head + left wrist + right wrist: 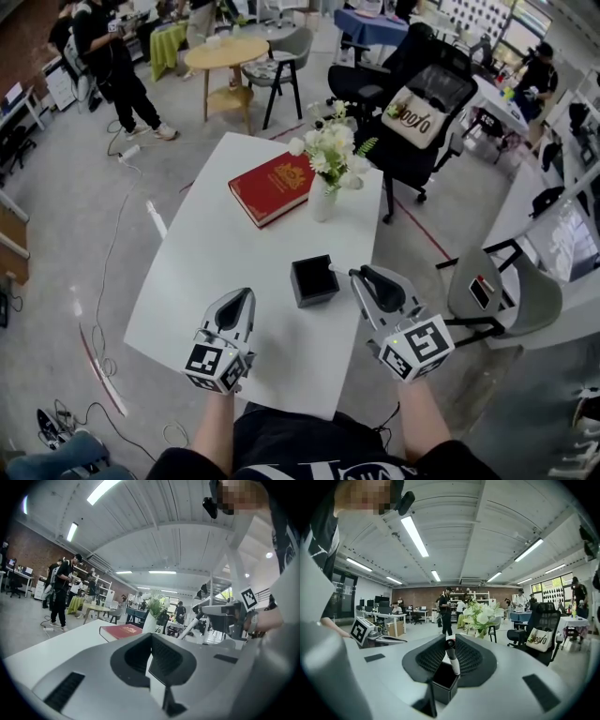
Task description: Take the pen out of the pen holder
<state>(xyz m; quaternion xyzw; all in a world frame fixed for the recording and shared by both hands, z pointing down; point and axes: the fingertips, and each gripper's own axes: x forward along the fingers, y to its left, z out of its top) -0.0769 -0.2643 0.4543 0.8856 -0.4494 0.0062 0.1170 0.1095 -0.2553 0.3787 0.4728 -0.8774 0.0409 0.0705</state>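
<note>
Our right gripper (451, 645) pinches a slim white pen (453, 662) just below its dark, rounded cap, between ribbed black fingers. The pen's lower end sits at the open top of the square, matte black pen holder (317, 296) on the smooth white bench (216, 262). Our left gripper (151, 637) hovers near the holder with its fingers pressed together at the tips, holding nothing.
</note>
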